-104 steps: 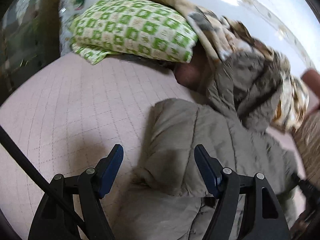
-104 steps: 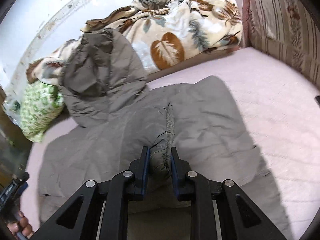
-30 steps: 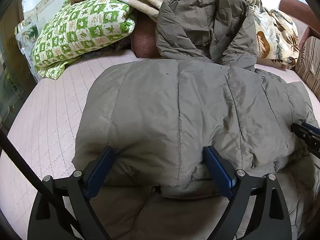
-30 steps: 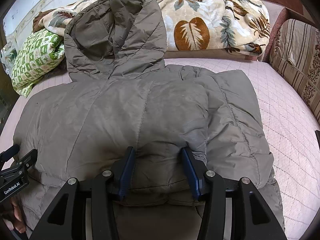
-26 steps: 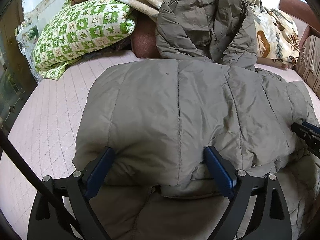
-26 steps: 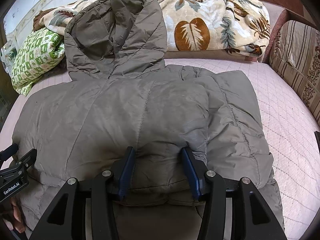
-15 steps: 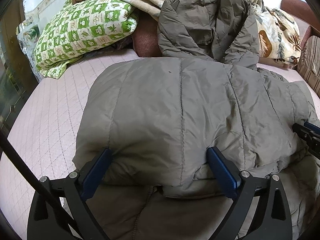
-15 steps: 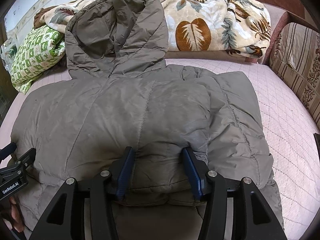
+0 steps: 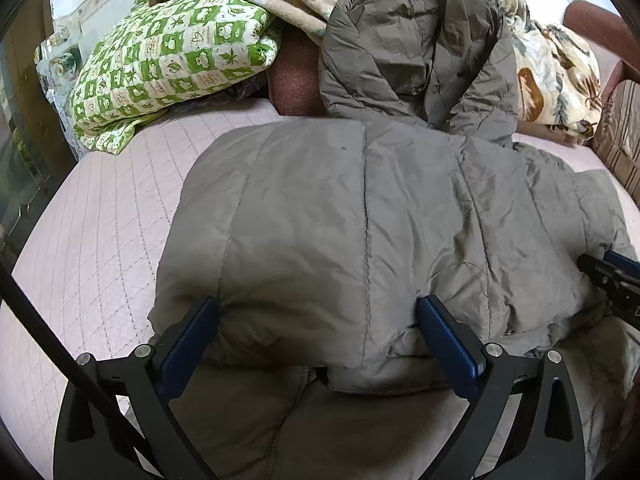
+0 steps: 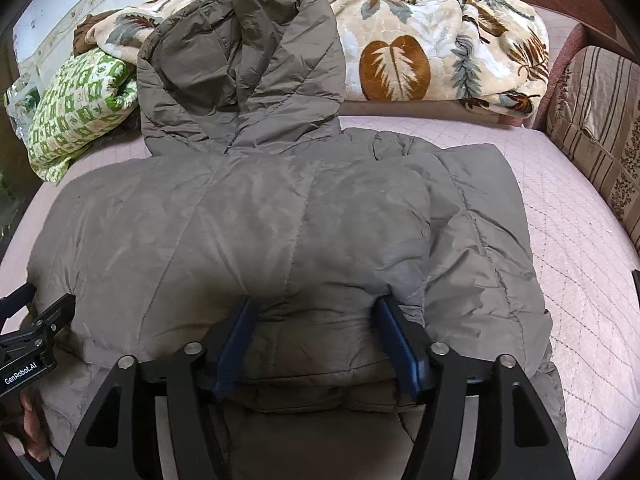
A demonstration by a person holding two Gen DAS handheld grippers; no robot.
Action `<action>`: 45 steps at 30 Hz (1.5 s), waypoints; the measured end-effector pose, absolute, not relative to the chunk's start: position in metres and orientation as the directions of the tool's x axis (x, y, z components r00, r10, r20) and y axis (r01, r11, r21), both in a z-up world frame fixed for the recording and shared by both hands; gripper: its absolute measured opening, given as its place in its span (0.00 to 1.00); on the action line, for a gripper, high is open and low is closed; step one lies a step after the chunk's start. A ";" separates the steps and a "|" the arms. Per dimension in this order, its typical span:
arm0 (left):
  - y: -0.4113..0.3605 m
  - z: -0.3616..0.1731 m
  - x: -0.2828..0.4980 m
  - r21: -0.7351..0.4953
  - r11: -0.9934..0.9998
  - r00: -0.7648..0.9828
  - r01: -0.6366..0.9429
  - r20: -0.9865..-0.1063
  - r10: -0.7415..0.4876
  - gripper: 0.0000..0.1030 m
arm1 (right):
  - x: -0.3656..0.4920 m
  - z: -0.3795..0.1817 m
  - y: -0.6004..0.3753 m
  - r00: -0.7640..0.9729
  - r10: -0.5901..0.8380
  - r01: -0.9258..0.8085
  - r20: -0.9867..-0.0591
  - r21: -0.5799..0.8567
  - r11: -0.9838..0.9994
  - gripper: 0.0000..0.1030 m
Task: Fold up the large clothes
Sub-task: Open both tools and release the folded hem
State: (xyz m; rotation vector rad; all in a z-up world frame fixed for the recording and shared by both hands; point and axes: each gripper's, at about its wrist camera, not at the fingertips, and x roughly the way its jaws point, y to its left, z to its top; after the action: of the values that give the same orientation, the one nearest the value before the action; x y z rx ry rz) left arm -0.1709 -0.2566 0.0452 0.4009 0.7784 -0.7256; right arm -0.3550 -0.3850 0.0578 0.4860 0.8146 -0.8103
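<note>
A grey-brown hooded puffer jacket [image 9: 360,216] lies on the pink quilted bed [image 9: 104,216], its lower part folded up over the body. It fills the right wrist view [image 10: 280,232] too. Its hood [image 10: 240,60] rests against the bedding at the back. My left gripper [image 9: 318,312] is open, its blue fingers on either side of the folded edge's left part. My right gripper [image 10: 316,312] is open, its fingers astride the folded edge's right part. Each gripper shows at the edge of the other's view, the right one [image 9: 612,280] and the left one [image 10: 36,320].
A green checked pillow [image 9: 172,64] lies at the back left. A leaf-patterned blanket [image 10: 440,48] is heaped along the back. A striped sofa arm [image 10: 600,120] bounds the right side. A dark cable [image 9: 48,336] crosses the left wrist view.
3.5 s ago the right gripper was shut on a jacket fold; now it is open. Over the last second both grippers stayed open and drew back slightly from the folded edge.
</note>
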 end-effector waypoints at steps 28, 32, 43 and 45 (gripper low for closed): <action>-0.225 0.090 -0.168 0.025 0.727 0.566 0.686 -0.647 -0.512 0.97 | -0.380 0.096 -0.372 0.495 -0.452 0.797 -0.742 0.181 0.576 0.76; -0.225 0.094 -0.175 0.019 0.719 0.569 0.695 -0.626 -0.533 0.97 | -0.387 0.101 -0.371 0.512 -0.441 0.792 -0.737 0.207 0.574 0.76; -0.237 0.097 -0.192 0.015 0.694 0.556 0.720 -0.611 -0.563 0.97 | -0.403 0.114 -0.372 0.532 -0.437 0.783 -0.726 0.224 0.581 0.76; -0.239 0.097 -0.194 0.018 0.692 0.554 0.722 -0.615 -0.561 0.97 | -0.405 0.115 -0.371 0.533 -0.435 0.781 -0.726 0.223 0.584 0.76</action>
State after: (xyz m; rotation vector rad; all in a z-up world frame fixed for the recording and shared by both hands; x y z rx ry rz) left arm -0.1938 -0.2390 0.0966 0.2833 0.6182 -0.7698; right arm -0.4051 -0.3712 0.1153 0.5792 0.6704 -0.7747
